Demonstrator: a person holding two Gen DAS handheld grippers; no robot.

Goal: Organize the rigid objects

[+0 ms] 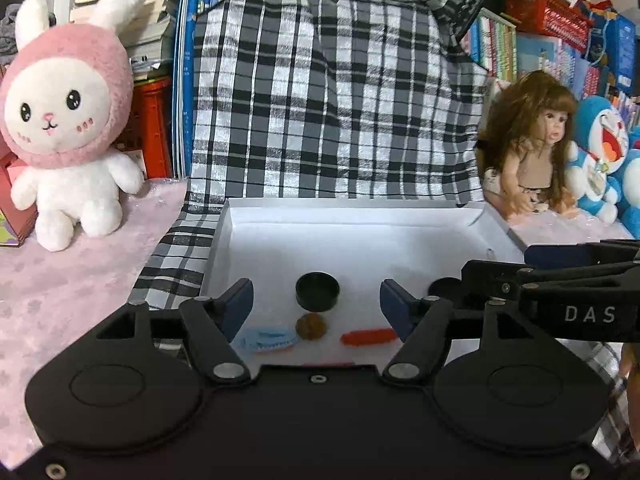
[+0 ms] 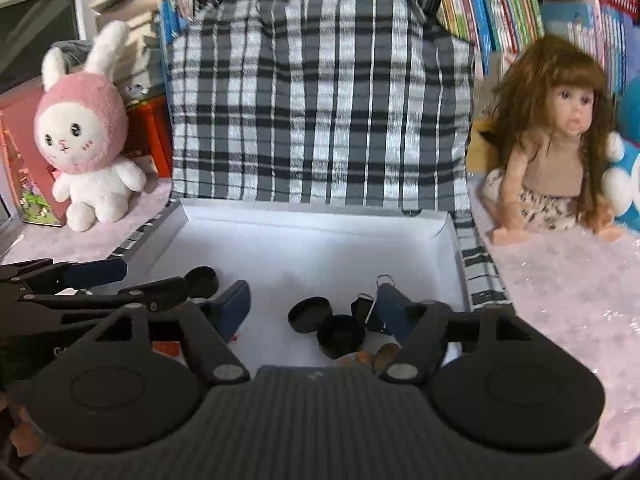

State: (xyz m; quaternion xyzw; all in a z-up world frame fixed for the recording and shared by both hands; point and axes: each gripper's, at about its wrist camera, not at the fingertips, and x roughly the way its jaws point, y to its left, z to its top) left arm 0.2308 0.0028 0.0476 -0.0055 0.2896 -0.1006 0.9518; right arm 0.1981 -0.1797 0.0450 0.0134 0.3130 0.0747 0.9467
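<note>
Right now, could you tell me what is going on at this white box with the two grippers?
A person holds two handheld grippers over the white box, sorting small rigid items into it. The left gripper and right gripper are both open and hold nothing. Inside the box lie black round caps, a brown nut-like ball, an orange piece, a blue clip and black binder clips.

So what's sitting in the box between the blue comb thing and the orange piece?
A small brown walnut-like ball lies between the blue comb and the orange piece on the white box floor, seen in the left wrist view.
</note>
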